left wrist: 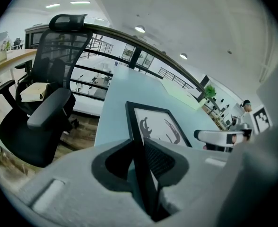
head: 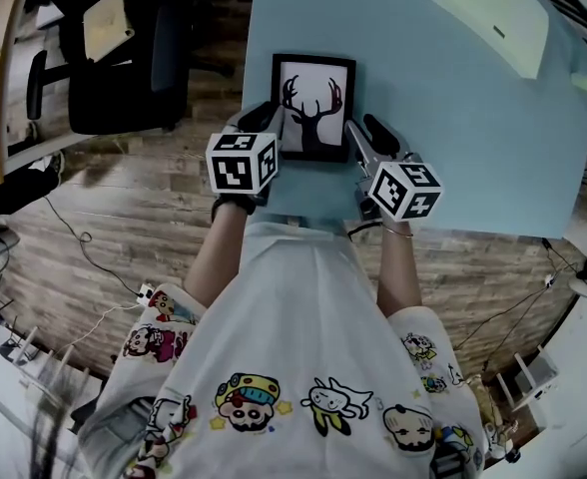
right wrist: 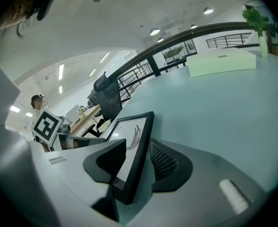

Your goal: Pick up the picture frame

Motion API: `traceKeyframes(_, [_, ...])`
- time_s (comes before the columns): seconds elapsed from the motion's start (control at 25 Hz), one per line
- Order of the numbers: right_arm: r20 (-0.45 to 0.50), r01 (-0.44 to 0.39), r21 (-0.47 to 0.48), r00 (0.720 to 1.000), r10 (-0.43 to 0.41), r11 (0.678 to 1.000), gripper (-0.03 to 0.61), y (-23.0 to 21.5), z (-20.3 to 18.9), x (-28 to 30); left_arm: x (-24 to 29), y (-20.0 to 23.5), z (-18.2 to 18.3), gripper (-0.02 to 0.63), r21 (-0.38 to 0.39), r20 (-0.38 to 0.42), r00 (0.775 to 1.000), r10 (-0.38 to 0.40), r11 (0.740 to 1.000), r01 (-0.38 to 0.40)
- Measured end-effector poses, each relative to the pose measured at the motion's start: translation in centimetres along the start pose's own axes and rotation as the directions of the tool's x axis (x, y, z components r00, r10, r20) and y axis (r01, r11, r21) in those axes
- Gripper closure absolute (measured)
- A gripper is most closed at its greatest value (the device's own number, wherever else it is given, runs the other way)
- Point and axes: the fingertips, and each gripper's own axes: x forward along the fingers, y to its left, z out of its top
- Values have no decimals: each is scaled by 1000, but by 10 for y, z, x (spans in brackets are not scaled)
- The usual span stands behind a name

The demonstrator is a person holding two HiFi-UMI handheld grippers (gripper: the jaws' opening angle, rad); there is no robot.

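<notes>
The picture frame [head: 313, 108] is over the near part of the bench [head: 473, 148]. My left gripper [head: 266, 120] is clamped on its left edge and my right gripper [head: 361, 136] on its right. The grasp looks made and the lift remains. I cannot tell whether it is off the bench.

a light blue table [head: 473, 118] fills the far and right part of the scene, and a pale green box [head: 488, 13] lies at its far right end. on the left a black office chair [left wrist: 44, 117] stands on a floor [head: 124, 208] of wooden planks, with thin cables [head: 82, 238] lying near. light comes from round lamps [left wrist: 140, 29] in a white ceiling, and a dark rail [right wrist: 195, 31] curves behind the table, near a green plant [right wrist: 253, 17].
</notes>
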Motion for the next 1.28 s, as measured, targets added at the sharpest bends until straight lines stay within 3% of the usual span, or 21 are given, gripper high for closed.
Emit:
traceKeyframes(0.48, [-98,-56,142,993,70,988,392,-11,-8,18,0,1,1,543,-33,-5,1000,-15,999,15])
traceKeyframes(0.76, [-185,-130,232,967,175,964,379,-9,-10,22,0,2,3,546,-72,-6,1000,-30,997,30])
traceKeyframes(1.12, [-222,-252,399,906,360,882,387,8,-14,29,1,4,2,546,-107,-12,999,-47,993,46])
traceKeyframes(1.28, [-190,-321,525,858,476,788,388,9,-9,29,1,4,3,546,-121,-18,998,-59,991,57])
